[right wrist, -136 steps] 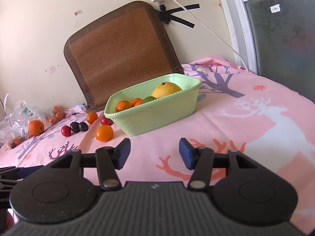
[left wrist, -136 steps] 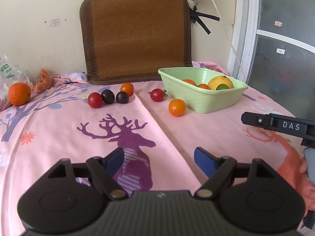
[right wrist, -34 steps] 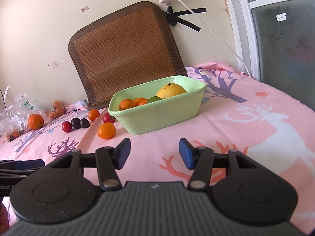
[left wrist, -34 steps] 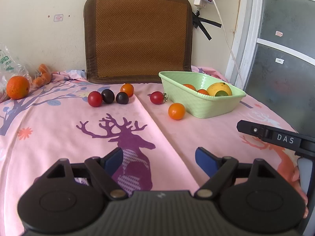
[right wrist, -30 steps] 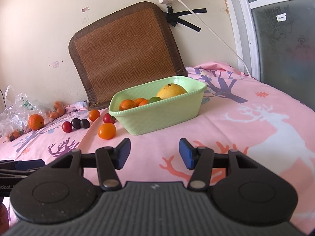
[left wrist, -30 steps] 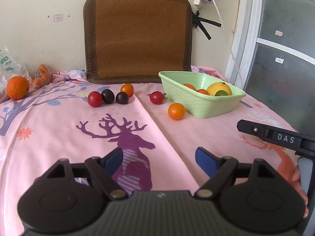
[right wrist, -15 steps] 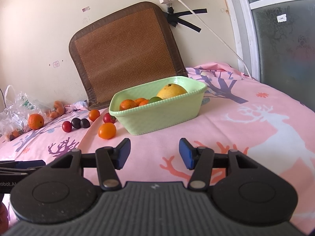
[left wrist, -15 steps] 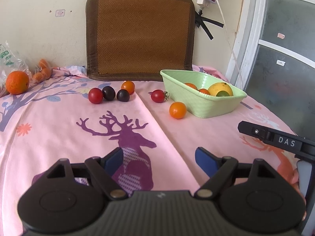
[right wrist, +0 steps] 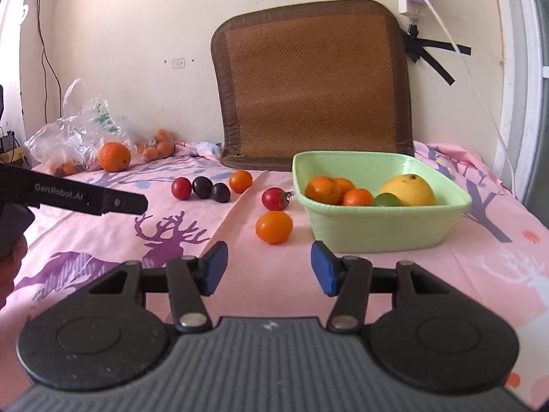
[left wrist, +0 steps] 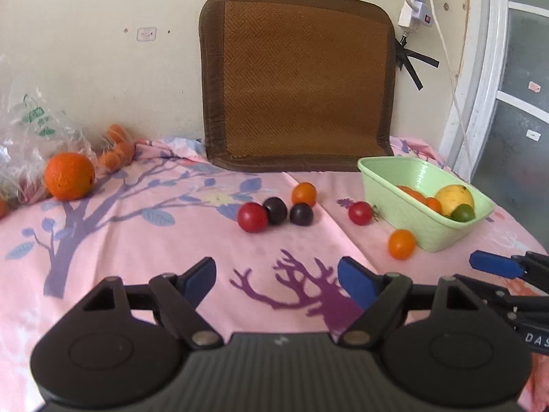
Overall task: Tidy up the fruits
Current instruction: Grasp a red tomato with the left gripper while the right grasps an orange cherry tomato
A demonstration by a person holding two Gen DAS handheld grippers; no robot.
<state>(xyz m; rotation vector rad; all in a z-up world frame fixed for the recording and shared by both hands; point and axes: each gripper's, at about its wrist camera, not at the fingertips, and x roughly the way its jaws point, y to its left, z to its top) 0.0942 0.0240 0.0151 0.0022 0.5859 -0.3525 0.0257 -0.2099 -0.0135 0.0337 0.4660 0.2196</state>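
Note:
A light green basket (right wrist: 384, 233) (left wrist: 408, 219) holds several oranges, a yellow fruit (right wrist: 408, 185) and a lime. On the pink cloth lie an orange tomato (right wrist: 273, 227) (left wrist: 401, 243), a red tomato with a stem (right wrist: 273, 199) (left wrist: 360, 213), a red tomato (left wrist: 252, 217), two dark plums (left wrist: 275, 210) (left wrist: 301, 214) and a small orange fruit (left wrist: 304, 194). My left gripper (left wrist: 276, 276) is open and empty, short of the row of fruit. My right gripper (right wrist: 269, 267) is open and empty, just short of the orange tomato.
A big orange (left wrist: 69, 175) and a plastic bag of fruit (right wrist: 72, 127) sit at the far left. A brown woven mat (left wrist: 298, 79) leans on the wall. A power strip and cable (left wrist: 417, 7) hang at the right by a door frame.
Both grippers have moved forward and swung left, so the loose fruit looks closer. The right gripper now faces the orange tomato. Both stay open.

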